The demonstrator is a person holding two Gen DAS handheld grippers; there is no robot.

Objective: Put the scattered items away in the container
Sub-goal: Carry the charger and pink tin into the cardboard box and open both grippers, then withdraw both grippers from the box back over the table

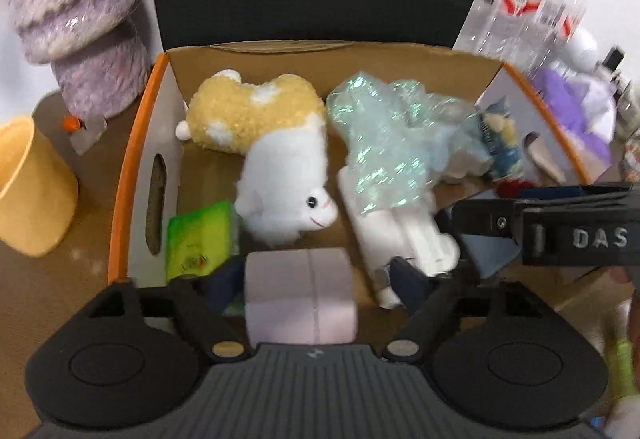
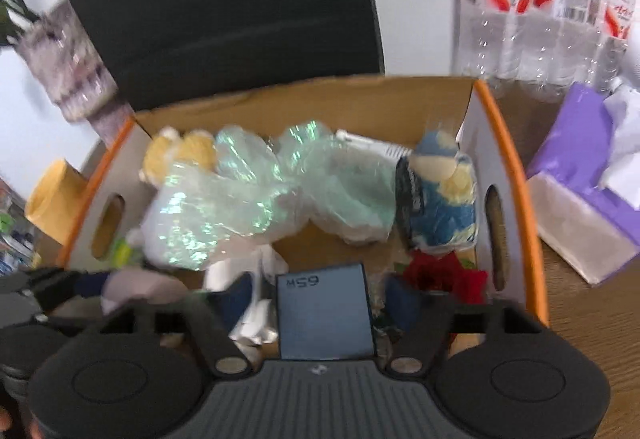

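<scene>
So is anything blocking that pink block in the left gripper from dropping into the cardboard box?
Nothing visible does. The pink block sits between the wide-open left gripper fingers, over the open-topped box. Bare cardboard shows past it, between the green packet and white plush.

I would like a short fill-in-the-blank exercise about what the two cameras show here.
1. The left gripper has a pale ____ block between its fingers.
2. The cardboard box has an ____ rim.
3. The white plush cat lies ____ the box.
4. The tissue box has a ____ top.

Missing words: pink; orange; inside; purple
</scene>
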